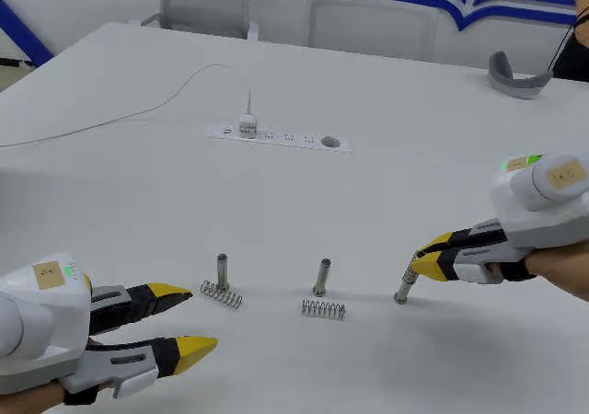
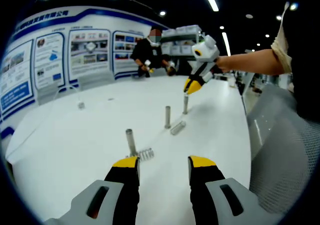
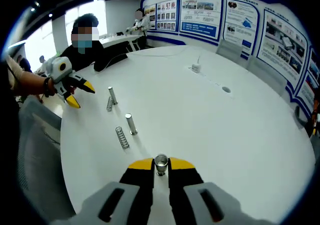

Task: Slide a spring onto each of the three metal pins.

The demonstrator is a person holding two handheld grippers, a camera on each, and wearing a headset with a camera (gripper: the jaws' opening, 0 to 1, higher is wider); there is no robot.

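Spring (image 3: 161,161) number three is pinched between the yellow-tipped fingers of the right gripper (image 1: 418,258), its coil end facing straight back in the right gripper view; those fingers are closed on it, right at the top of the right-hand pin (image 1: 403,291), which leans a touch on the white counter (image 1: 368,202); on the other side the left gripper (image 1: 198,317) hangs with its fingers spread wide, nothing between them, tips pointing toward the left pin (image 1: 222,270); that pin stands upright and bare, a loose spring (image 1: 221,294) lying flat just beside its foot; the middle pin (image 1: 322,275) is upright and bare too, a second loose spring (image 1: 323,309) lying just in front of it; further back, a power strip (image 1: 276,136) sits flush in the counter, with a white plug (image 1: 248,122) in it and a thin cable (image 1: 110,120) trailing off left.
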